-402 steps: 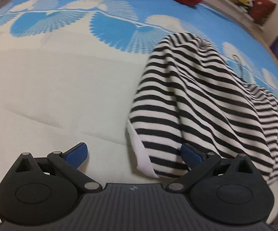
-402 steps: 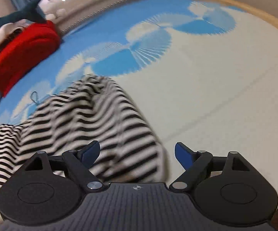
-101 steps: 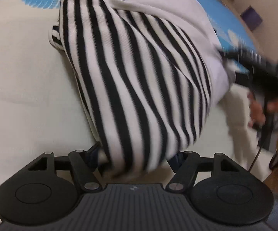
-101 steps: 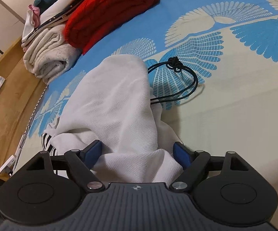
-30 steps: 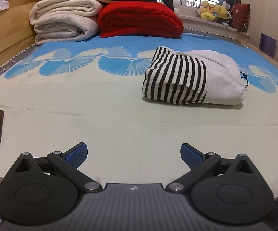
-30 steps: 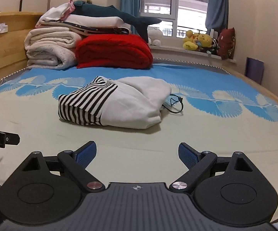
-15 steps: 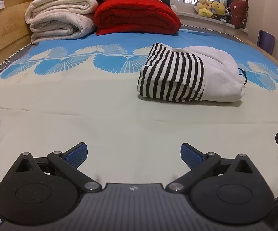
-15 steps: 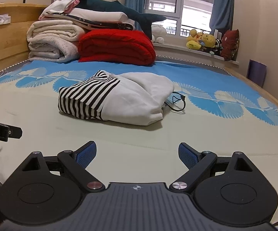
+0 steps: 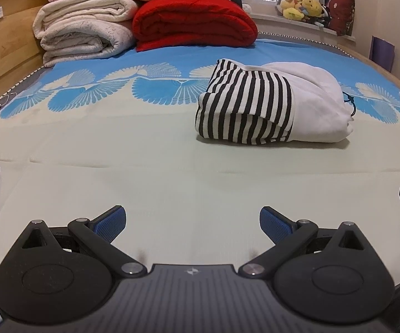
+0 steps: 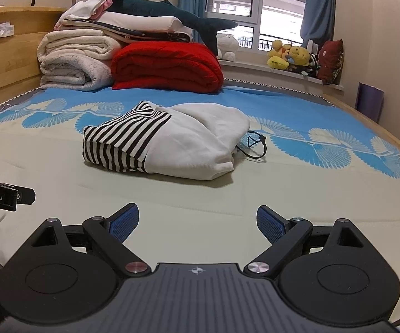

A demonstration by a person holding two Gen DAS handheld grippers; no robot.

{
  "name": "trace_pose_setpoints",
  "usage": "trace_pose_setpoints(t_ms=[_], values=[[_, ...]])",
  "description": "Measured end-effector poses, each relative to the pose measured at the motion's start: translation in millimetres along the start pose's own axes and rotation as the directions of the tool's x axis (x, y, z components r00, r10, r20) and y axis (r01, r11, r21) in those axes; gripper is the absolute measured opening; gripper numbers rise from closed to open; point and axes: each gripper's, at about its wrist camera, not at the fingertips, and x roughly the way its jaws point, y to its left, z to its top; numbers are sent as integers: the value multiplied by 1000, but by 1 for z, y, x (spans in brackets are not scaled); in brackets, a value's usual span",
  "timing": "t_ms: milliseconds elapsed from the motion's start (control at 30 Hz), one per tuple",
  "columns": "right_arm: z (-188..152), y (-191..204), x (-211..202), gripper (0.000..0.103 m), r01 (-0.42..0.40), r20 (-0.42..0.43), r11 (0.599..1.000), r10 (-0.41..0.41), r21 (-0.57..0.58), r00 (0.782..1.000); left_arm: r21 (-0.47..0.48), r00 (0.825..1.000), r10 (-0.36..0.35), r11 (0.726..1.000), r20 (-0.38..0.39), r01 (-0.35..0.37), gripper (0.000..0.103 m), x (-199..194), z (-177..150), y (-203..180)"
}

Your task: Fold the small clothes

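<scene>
1. Left gripper (image 9: pixel 193 220): blue-padded fingers spread wide, nothing between them, low over the cream part of the bed sheet (image 9: pixel 172 172).
2. Right gripper (image 10: pixel 197 220): likewise spread and empty, well short of the garment.
3. Task item: one black-and-white striped and plain white knit garment (image 9: pixel 272 111), lying as a compact folded bundle on the sheet near the blue fan-print band; a dark drawstring (image 10: pixel 255 147) trails from its right end.
4. Judgement: fold appears complete. To finish well, tuck the cord in and press the loose top layer flat without dragging the bundle.
5. Count: one garment; two grippers; one red folded blanket (image 10: pixel 166 66); one cream blanket stack (image 10: pixel 75 61).
</scene>
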Motion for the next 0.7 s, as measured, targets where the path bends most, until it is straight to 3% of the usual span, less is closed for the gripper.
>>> trace_pose_setpoints(t_ms=[700], values=[[-2, 0, 2, 93, -6, -14, 1000, 6, -27, 1000, 0, 1000, -3, 1000, -4, 3, 103, 2, 0, -1]])
